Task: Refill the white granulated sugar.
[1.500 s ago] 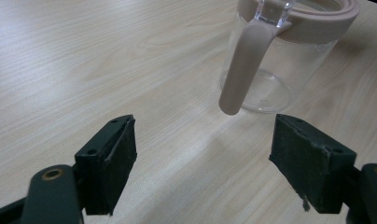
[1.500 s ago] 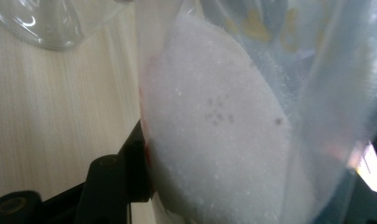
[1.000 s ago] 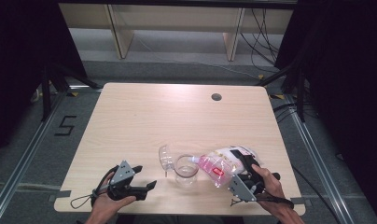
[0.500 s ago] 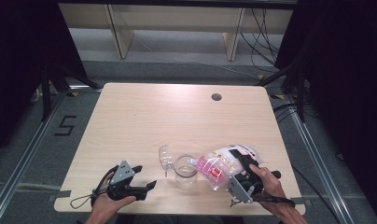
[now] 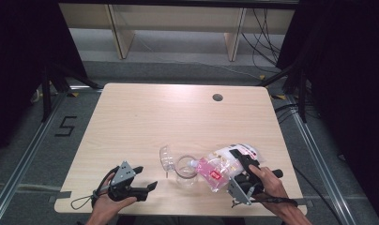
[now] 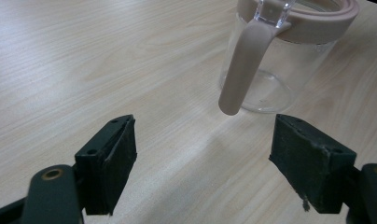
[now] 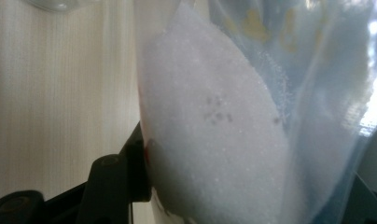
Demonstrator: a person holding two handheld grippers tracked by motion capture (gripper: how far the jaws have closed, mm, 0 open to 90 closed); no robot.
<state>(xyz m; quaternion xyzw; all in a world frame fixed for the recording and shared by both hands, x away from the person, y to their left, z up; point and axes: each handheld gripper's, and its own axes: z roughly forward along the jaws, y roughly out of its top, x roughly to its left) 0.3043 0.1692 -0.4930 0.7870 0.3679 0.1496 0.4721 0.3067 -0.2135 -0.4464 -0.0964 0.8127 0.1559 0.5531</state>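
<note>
Table (image 5: 145, 117): pale wood, bare beyond the jar (image 5: 185, 167)
Floor: grey, black curtains around
My left claw (image 5: 147, 177): jaws apart, left of jar
My right claw (image 5: 241, 164): clamped on sugar bag (image 5: 225, 161), right of jar

One glass jar (image 5: 185, 167), one clear lid (image 5: 166, 157) left of it, one bag (image 5: 225, 164) of white grains, and two grippers.

Far tabletop (image 5: 178, 112) open; jar (image 5: 185, 168), bag (image 5: 225, 164) block near edge.
</note>
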